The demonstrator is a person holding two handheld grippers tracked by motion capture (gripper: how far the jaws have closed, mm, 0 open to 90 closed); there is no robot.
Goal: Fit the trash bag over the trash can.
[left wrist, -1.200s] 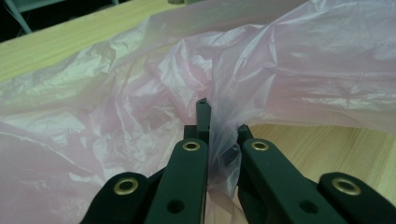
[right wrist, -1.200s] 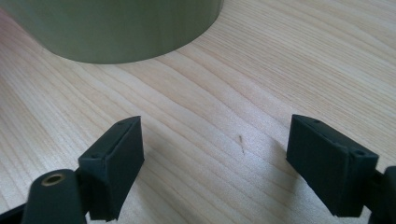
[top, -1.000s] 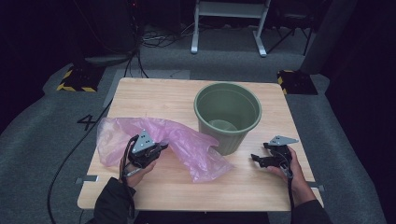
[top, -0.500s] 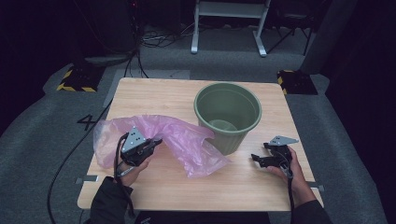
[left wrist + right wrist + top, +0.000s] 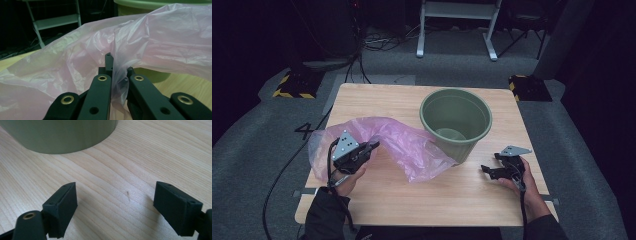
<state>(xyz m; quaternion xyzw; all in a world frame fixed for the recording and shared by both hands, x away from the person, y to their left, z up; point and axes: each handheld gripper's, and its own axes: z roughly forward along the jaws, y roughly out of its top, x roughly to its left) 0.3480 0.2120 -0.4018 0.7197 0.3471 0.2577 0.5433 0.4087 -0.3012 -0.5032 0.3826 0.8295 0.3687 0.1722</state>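
A crumpled pink plastic bag (image 5: 402, 142) lies across the left half of the wooden table (image 5: 437, 200), its right end touching the green bucket (image 5: 455, 120). My left gripper (image 5: 371, 146) is shut on a fold of the pink bag (image 5: 150, 47), and the film is pinched between its jaws (image 5: 117, 75). The bag is lifted a little off the table at that hold. My right gripper (image 5: 486, 169) rests low at the table's right front, open and holding nothing (image 5: 115, 197). The green bucket's wall (image 5: 62, 135) stands just beyond it.
The bucket stands upright at the table's centre right, with what looks like a pale liner at its bottom. Beyond the table are a white metal frame (image 5: 457, 25), floor cables and black-and-yellow striped blocks (image 5: 292, 85). Bare wood lies along the front edge between my hands.
My left gripper, still shut on the bag, has drawn back toward the left front and then eased right, and the bag has bunched and shifted with it. The right gripper has stayed put.
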